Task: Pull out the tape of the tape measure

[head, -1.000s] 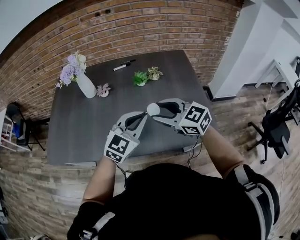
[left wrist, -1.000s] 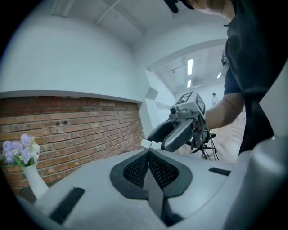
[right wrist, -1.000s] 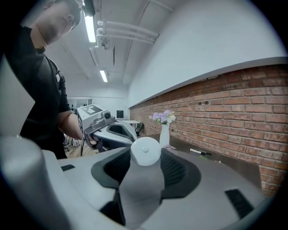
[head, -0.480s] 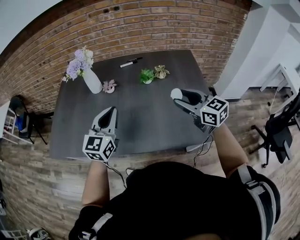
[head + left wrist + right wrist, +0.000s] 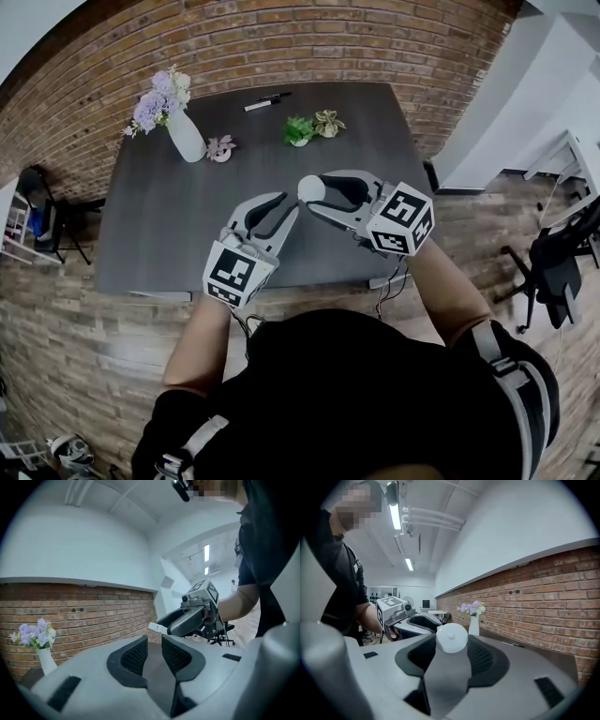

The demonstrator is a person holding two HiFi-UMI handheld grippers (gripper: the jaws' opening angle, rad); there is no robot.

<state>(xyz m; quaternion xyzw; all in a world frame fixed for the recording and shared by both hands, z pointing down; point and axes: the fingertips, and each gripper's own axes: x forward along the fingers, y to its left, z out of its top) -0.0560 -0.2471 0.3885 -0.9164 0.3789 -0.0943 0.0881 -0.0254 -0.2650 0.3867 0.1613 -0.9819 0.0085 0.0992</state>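
Observation:
A round white tape measure (image 5: 309,189) sits at the tip of my right gripper (image 5: 317,195), whose jaws are shut on its body (image 5: 451,638). No drawn-out tape shows in any view. My left gripper (image 5: 279,210) hangs just left of it over the dark table (image 5: 159,234), tips pointing at the tape measure. Its jaws stand slightly apart with nothing between the mesh pads (image 5: 136,656). In the left gripper view the right gripper's tip with a small white piece (image 5: 157,628) lies just beyond my left jaw tips; I cannot tell whether they touch.
At the table's far side stand a white vase of purple flowers (image 5: 180,133), a small pink plant (image 5: 221,148), two small green plants (image 5: 300,129) and a marker (image 5: 264,101). A brick wall runs behind. An office chair (image 5: 553,267) stands on the floor at right.
Half a second ago the two grippers were spread wide apart. The left has since swung back right and the right back left, so their tips meet again as a second ago.

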